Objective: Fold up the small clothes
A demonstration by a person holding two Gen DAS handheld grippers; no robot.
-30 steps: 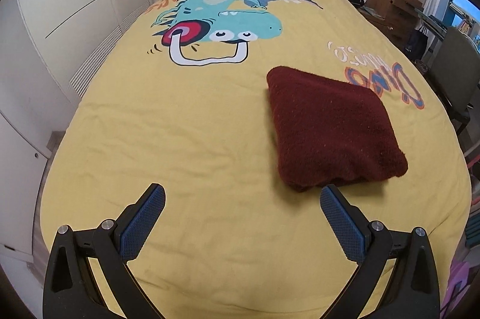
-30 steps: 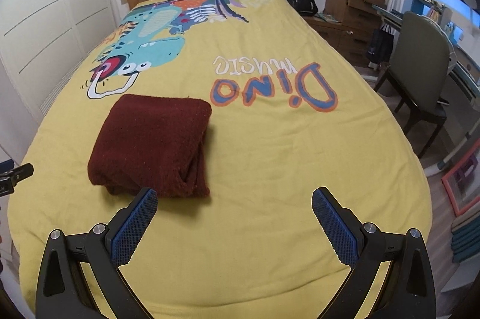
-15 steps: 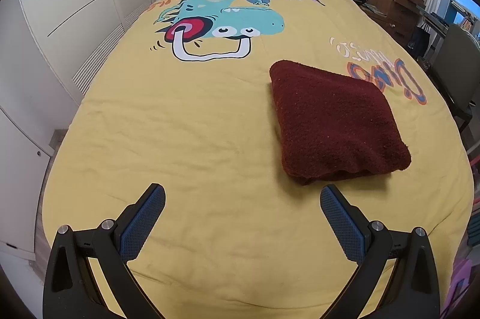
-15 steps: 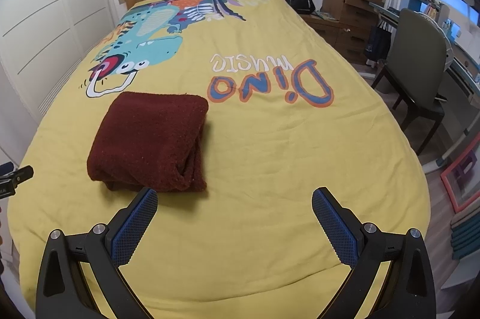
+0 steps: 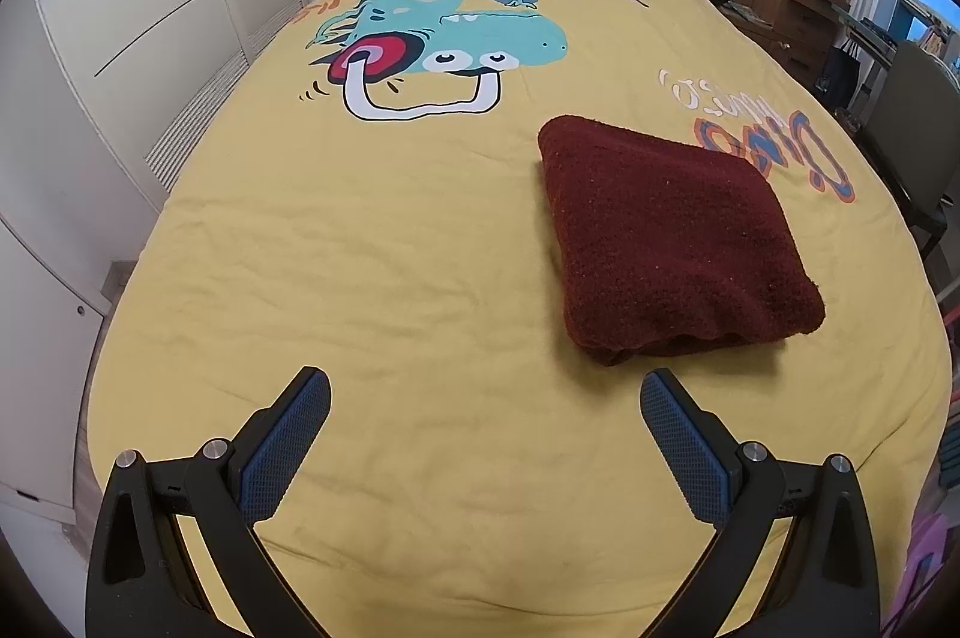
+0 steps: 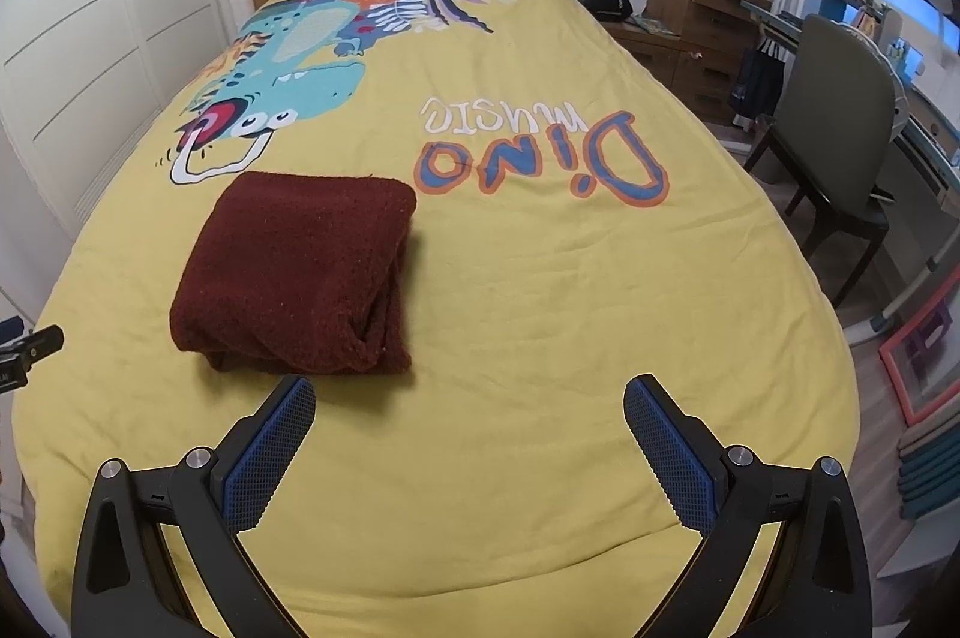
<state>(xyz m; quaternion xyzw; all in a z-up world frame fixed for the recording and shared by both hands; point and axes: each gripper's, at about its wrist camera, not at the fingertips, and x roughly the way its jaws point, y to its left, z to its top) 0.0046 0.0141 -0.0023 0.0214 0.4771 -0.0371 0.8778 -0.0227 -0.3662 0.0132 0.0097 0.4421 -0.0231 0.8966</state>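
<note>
1. The bed, with its yellow dinosaur cover, fills the room between white wardrobes and a desk with a chair.
2. The dark red garment lies folded near the middle of the bed, nearer the foot.
3. Compared with one second ago, both views have drawn back a little; the fold looks finished.
4. The left hand-held gripper and the right hand-held gripper are wide apart and hold nothing.
</note>
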